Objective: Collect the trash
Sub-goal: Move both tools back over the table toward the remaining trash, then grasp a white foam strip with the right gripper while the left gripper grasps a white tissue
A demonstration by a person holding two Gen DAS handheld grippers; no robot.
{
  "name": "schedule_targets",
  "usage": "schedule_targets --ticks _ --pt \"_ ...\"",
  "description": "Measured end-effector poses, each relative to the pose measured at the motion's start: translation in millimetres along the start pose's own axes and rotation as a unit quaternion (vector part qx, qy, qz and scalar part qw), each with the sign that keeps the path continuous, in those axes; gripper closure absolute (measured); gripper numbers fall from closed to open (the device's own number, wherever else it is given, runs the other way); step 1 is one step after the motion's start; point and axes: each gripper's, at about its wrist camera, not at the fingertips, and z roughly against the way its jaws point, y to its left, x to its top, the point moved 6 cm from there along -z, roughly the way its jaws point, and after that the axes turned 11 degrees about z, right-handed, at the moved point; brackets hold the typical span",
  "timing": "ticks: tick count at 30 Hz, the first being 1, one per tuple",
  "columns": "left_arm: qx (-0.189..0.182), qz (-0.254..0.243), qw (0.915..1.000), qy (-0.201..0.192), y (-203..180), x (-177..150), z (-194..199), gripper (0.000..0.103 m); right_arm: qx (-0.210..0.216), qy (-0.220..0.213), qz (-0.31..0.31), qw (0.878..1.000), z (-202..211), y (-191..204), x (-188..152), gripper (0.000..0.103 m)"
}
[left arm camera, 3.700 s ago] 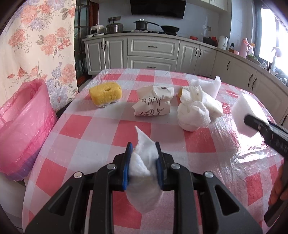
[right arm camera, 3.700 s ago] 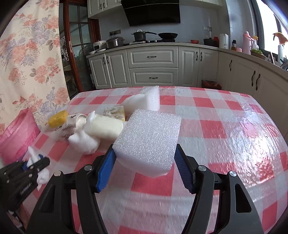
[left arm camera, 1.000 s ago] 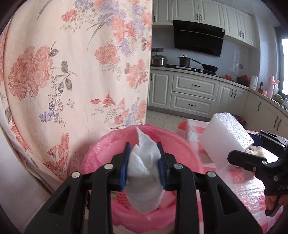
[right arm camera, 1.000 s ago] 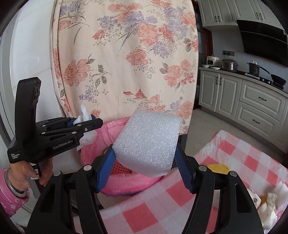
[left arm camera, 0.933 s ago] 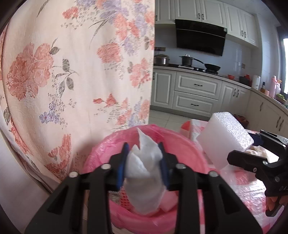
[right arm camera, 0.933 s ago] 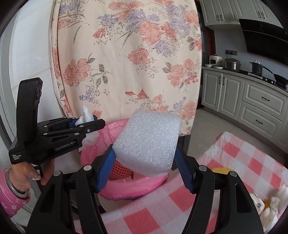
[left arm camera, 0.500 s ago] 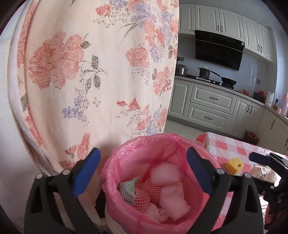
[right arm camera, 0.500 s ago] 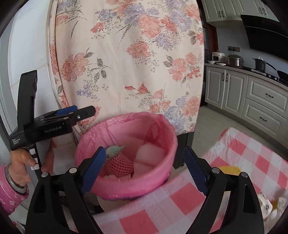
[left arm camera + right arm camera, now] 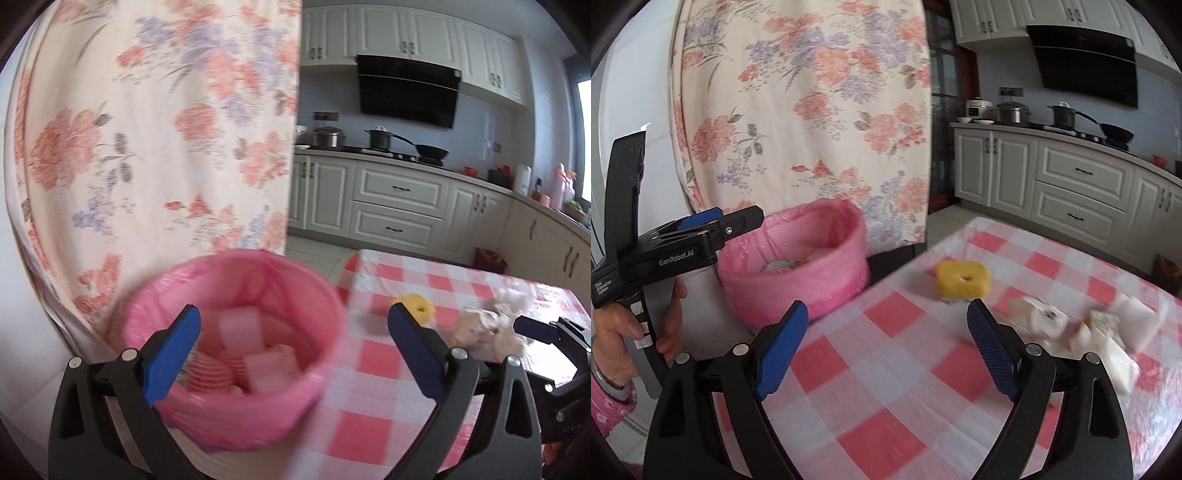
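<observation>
A bin with a pink liner [image 9: 236,280] stands at the table's left edge and holds white foam pieces [image 9: 271,365] and other trash. It also shows in the right wrist view [image 9: 798,280]. My left gripper [image 9: 293,354] is open and empty, just above the bin's near side. My right gripper [image 9: 886,350] is open and empty over the checked tablecloth [image 9: 886,369]. A yellow sponge [image 9: 962,283] and crumpled white papers [image 9: 1082,328] lie on the table; they also show in the left wrist view, the sponge [image 9: 417,306] and the papers [image 9: 487,328].
A floral curtain [image 9: 166,147] hangs behind the bin. Kitchen cabinets [image 9: 399,206] and a stove with pots run along the back wall. The left gripper's body and the hand holding it [image 9: 657,258] show at the left of the right wrist view.
Both grippers let their trash drop into the bin, the crumpled tissue and the foam block, and stand open. Since half a second ago both views have swung right, toward the table.
</observation>
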Motion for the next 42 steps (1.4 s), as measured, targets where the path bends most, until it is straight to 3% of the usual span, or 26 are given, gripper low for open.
schedule_targets --ticks 9,19,33,42 --pt "-0.058 -0.04 0.9963 0.049 -100 -68 -2 0.005 -0.082 0.019 -0.06 0.995 50 -59 -66 0.019" --pt "-0.096 -0.086 0.9897 0.06 -193 -111 -12 0.005 -0.165 0.039 -0.087 0.982 94 -116 -115 0.019" --pt "-0.084 -0.108 0.9882 0.07 -216 -128 -33 0.005 -0.205 0.062 -0.116 0.97 97 -171 -137 0.019" --pt "-0.077 -0.102 0.9866 0.101 -215 -133 -47 0.005 -0.183 0.102 -0.109 0.972 64 -188 -135 0.019"
